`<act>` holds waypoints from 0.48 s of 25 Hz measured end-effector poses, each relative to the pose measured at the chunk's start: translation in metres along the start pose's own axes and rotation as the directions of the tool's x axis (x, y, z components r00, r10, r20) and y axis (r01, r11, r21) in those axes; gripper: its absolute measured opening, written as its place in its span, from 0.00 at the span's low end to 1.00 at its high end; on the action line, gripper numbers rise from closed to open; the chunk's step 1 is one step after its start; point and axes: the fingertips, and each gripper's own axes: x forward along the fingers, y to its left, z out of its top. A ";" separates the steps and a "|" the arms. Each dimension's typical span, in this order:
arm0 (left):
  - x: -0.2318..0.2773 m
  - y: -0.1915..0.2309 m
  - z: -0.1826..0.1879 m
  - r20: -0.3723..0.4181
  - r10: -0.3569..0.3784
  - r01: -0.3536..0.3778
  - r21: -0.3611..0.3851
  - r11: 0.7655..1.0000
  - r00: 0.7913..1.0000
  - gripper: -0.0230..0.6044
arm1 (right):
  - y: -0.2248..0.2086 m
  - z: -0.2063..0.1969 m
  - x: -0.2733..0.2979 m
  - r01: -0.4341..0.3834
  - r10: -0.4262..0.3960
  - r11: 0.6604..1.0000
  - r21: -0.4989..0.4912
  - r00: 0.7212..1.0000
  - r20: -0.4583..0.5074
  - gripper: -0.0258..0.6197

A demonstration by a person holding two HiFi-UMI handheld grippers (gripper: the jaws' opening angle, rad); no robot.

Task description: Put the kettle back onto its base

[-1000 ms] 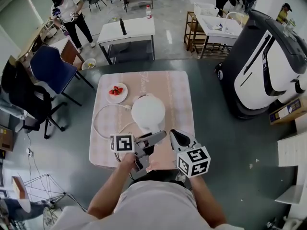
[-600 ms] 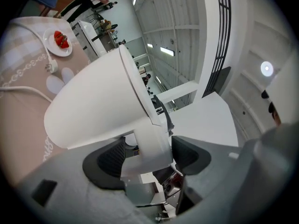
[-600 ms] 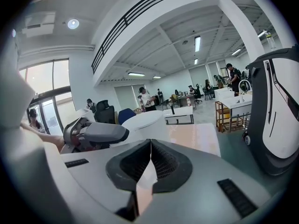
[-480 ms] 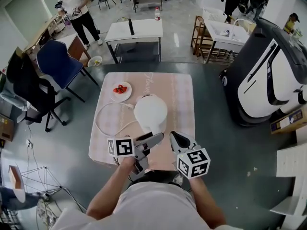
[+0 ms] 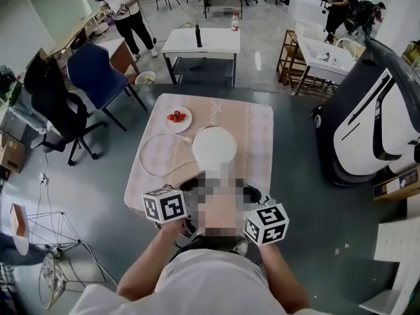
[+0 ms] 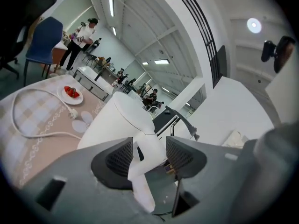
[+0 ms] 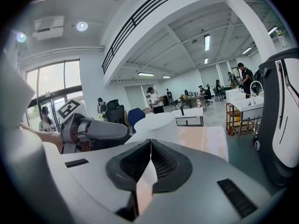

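The white kettle [image 5: 214, 148] stands upright on the pink cloth of the table [image 5: 259, 133]; no base shows apart from it. In the left gripper view the kettle [image 6: 117, 122] fills the middle. Its handle [image 6: 149, 148] lies between the pads of my left gripper [image 6: 149, 155], whose jaws are closing onto it and touch it on both sides. My right gripper [image 7: 150, 148] is shut on nothing, just right of the kettle [image 7: 156, 125]. In the head view a mosaic patch hides both sets of fingers; only the marker cubes [image 5: 164, 205] show.
A plate of strawberries [image 5: 178, 118] and a looped white cord [image 5: 154, 159] with its loose plug [image 6: 72, 112] lie left of the kettle. A blue chair [image 5: 98, 74], a white table [image 5: 203, 41] and a large black-and-white machine [image 5: 374, 123] stand around the table.
My left gripper has rolled and shifted toward the kettle, and its cube now shows two faces. The head view has swung, so the table sits further right. The right gripper has hardly moved.
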 end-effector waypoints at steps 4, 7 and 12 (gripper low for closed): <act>-0.004 -0.012 -0.001 0.031 0.039 -0.041 0.079 0.996 0.999 0.38 | 0.005 0.004 -0.008 -0.031 0.031 0.999 -0.017 1.000 0.007 0.05; -0.008 -0.021 -0.001 0.059 0.061 -0.068 0.126 0.990 0.996 0.35 | 0.009 0.007 -0.014 -0.049 0.049 0.998 -0.028 0.999 0.012 0.05; -0.009 -0.033 -0.006 0.095 0.101 -0.117 0.194 0.974 0.990 0.26 | 0.009 0.009 -0.028 -0.072 0.073 0.997 -0.040 0.997 0.019 0.05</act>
